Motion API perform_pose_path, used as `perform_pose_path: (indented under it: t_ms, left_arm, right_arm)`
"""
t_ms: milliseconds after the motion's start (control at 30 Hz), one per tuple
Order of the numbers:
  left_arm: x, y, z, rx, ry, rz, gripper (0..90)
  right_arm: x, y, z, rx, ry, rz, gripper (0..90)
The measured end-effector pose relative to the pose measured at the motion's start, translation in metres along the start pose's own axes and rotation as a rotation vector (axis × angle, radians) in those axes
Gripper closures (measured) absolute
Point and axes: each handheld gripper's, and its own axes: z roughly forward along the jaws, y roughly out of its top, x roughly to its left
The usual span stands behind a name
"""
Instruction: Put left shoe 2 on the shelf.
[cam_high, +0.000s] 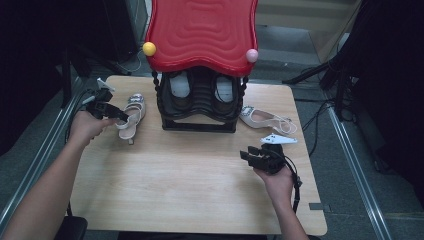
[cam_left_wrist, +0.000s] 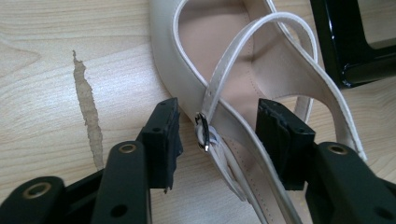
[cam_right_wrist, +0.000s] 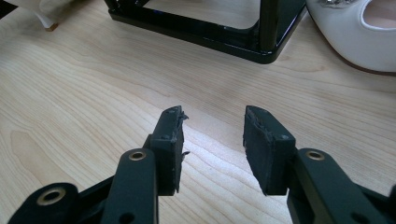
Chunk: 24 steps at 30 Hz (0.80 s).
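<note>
— Wooden table (cam_high: 200, 165), black shoe rack (cam_high: 200, 107) with a red top at the back. Where was the left gripper (cam_high: 117, 116)?

— At the beige shoe (cam_high: 131, 117) left of the rack, forearm stretched forward, jaws wide astride its buckled strap, not pressing it.

— And the right gripper (cam_high: 248, 153)?

— Low over bare wood, pointing toward the rack, jaws apart, holding nothing.
</note>
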Motion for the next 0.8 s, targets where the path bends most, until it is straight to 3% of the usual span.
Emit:
perform_pose_path:
  t_ms: [167,233,433,533,667,800]
  left_arm:
    - [0.000,0.002,0.001,0.020,-0.028,-0.013,59.9]
    - [-0.001,0.003,0.002,0.014,-0.029,-0.039,63.4]
    - [-0.002,0.005,0.001,0.033,-0.001,-0.060,79.1]
    - [0.002,0.008,0.000,0.059,-0.016,-0.091,81.4]
    - [0.002,0.010,-0.001,0.071,-0.012,-0.099,82.3]
    - [0.005,0.011,-0.007,0.053,-0.057,-0.138,82.5]
  right_arm:
    - [0.000,0.000,0.000,0.002,-0.002,-0.003,58.6]
    - [0.001,0.000,0.000,0.004,-0.002,-0.006,58.6]
    - [0.001,0.000,0.001,0.009,-0.003,-0.006,58.6]
    - [0.001,0.000,0.001,0.008,-0.005,-0.009,58.6]
    - [0.001,0.000,0.001,0.005,-0.008,-0.013,58.6]
    - [0.000,0.000,0.000,0.003,-0.008,-0.013,58.6]
